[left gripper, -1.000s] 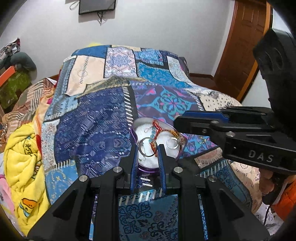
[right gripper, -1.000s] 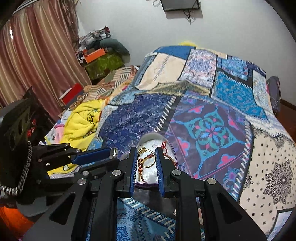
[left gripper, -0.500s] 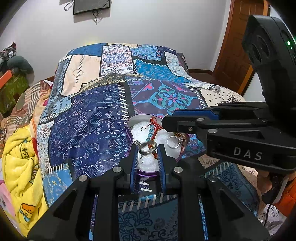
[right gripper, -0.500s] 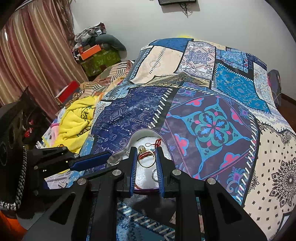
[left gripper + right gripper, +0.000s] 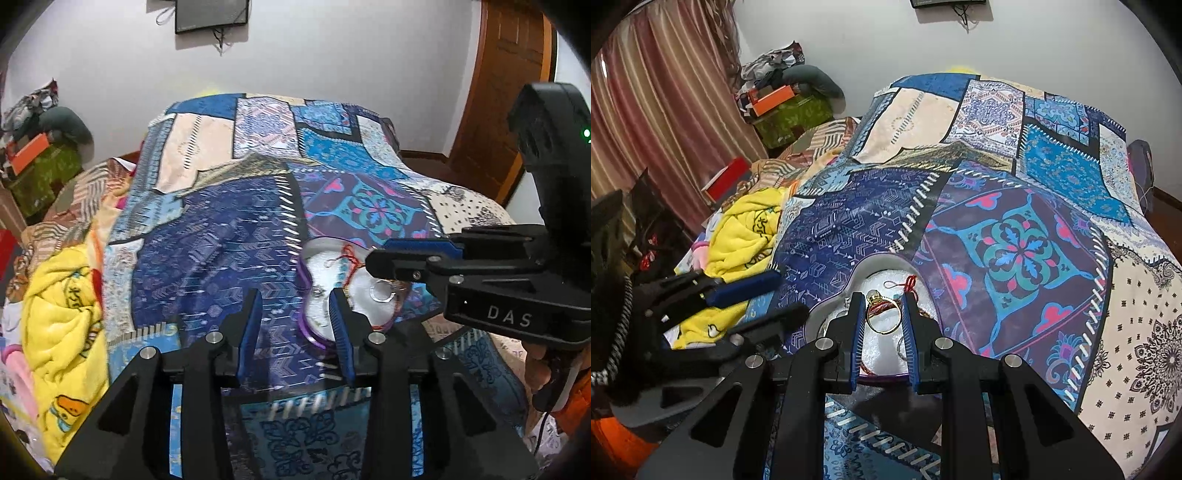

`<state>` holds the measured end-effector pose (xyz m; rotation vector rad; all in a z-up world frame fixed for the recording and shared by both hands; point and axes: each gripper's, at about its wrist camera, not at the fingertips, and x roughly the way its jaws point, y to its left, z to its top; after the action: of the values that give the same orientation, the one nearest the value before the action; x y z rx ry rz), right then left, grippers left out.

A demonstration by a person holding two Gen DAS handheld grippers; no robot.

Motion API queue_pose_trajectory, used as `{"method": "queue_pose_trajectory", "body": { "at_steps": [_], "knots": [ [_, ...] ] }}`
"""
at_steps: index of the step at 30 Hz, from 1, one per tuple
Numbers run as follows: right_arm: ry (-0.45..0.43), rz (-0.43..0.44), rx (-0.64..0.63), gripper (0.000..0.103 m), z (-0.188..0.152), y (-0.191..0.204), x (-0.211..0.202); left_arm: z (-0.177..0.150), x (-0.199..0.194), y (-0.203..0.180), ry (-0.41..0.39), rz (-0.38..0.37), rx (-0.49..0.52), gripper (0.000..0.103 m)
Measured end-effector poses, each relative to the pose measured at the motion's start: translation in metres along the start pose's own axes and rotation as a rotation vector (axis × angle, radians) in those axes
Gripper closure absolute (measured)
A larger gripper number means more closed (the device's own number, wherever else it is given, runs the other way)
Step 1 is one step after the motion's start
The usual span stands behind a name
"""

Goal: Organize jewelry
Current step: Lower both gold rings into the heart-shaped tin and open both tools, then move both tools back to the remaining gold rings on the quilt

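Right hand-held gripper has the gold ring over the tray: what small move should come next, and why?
Probably carry it a little sideways, clear of the tray. The right hand-held gripper is shut on the gold ring, directly above the white tray, where the red cord and other rings lie. The left hand-held gripper is open and empty beside the tray.

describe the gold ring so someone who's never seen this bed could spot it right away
On the patchwork bedspread, near its front edge, lies a white dish with a purple rim holding jewelry. The gold ring is over it, gripped between the right tongs. Unlike the silver rings and red cord in the dish, it is yellow gold with a small raised top.
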<state>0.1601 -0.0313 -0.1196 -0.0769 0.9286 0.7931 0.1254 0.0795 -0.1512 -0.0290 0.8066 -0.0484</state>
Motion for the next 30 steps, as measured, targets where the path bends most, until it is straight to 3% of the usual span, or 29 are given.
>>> {"method": "queue_pose_trajectory", "body": {
  "at_steps": [4,10,14,30],
  "knots": [
    [0.011,0.000,-0.009,0.085,-0.002,0.004,0.005,-0.003,-0.006,0.006,-0.009,0.021,-0.011,0.055],
    [0.033,-0.017,-0.022,0.084,-0.002,0.006,0.008,-0.008,-0.010,0.015,-0.003,0.043,-0.029,0.052],
    [0.034,-0.026,-0.026,0.070,-0.002,0.007,0.005,-0.010,-0.012,0.019,0.000,0.046,-0.044,0.050],
    [-0.051,-0.114,0.011,0.069,-0.010,-0.021,-0.052,0.003,-0.029,-0.019,-0.025,0.015,0.006,0.047]
  ]
}}
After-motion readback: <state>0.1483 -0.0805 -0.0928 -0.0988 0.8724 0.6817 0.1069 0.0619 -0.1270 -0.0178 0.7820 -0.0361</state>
